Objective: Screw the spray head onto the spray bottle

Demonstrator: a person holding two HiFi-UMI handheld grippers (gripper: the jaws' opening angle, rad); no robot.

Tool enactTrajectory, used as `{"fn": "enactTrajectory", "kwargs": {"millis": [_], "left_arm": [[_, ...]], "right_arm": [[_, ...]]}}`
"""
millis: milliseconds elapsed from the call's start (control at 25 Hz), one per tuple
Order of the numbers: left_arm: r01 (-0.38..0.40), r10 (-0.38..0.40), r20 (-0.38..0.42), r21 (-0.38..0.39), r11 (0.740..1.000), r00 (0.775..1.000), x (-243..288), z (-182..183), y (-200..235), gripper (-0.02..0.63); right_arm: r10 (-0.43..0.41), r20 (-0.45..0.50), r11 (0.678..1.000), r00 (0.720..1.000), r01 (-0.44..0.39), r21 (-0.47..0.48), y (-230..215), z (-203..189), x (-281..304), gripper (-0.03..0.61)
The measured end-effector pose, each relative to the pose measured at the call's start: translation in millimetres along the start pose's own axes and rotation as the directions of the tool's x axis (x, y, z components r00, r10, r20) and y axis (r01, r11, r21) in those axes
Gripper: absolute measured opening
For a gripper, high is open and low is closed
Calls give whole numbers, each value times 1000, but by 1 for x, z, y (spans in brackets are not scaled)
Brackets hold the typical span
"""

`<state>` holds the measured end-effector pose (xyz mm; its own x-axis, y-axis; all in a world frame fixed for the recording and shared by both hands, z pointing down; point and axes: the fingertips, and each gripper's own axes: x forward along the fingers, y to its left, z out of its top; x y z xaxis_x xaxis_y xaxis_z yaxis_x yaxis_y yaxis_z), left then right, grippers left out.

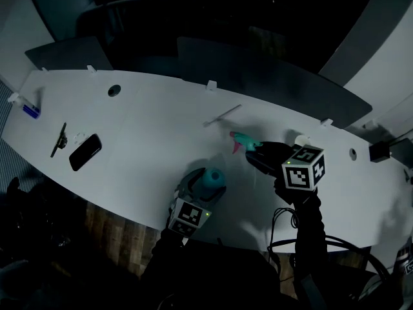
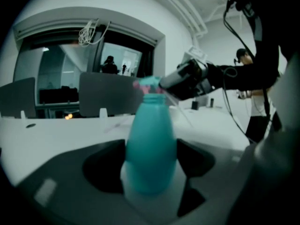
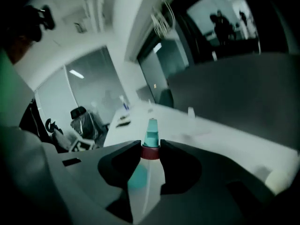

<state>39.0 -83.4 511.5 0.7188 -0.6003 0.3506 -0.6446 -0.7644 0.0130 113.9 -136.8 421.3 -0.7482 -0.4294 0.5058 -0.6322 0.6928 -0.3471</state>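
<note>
The teal spray bottle [image 1: 213,176] stands upright over the white table's [image 1: 148,141] near edge, and my left gripper [image 1: 205,187] is shut on its body. In the left gripper view the bottle [image 2: 151,135] fills the gap between the dark jaws, its threaded neck bare. My right gripper [image 1: 253,152] is shut on the spray head [image 1: 240,141], a teal nozzle with a red collar, held to the right of the bottle and beyond it. In the right gripper view the jaw tips pinch the collar of the spray head [image 3: 151,136]. From the left gripper view the spray head [image 2: 149,82] hangs just behind the neck.
A black phone [image 1: 85,152] and a dark pen-like thing [image 1: 59,139] lie at the table's left. A thin white rod [image 1: 222,115] lies beyond the spray head. A small white item [image 1: 302,139] sits by the right gripper. Dark chairs [image 1: 64,53] line the far side.
</note>
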Motion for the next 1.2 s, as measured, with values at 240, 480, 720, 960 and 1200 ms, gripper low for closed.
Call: {"fn": "enactTrajectory", "kwargs": {"millis": [240, 480, 720, 960, 1200], "left_arm": [[-12, 12, 4, -12, 1000, 1000, 1, 1, -1, 348], [-21, 21, 9, -22, 1000, 1000, 1, -1, 0, 348], [-37, 38, 15, -31, 999, 999, 1, 1, 0, 348], [-47, 47, 18, -36, 998, 999, 0, -1, 1, 348], [-50, 51, 24, -43, 998, 998, 0, 0, 1, 348]], "right_arm": [[113, 622, 991, 775, -46, -123, 65, 126, -64, 127], [154, 600, 988, 785, -113, -105, 79, 102, -35, 127], [186, 523, 979, 832, -109, -174, 92, 67, -2, 126], [201, 409, 937, 890, -52, -347, 109, 13, 37, 126], [191, 386, 941, 902, -56, -333, 102, -11, 47, 126]]}}
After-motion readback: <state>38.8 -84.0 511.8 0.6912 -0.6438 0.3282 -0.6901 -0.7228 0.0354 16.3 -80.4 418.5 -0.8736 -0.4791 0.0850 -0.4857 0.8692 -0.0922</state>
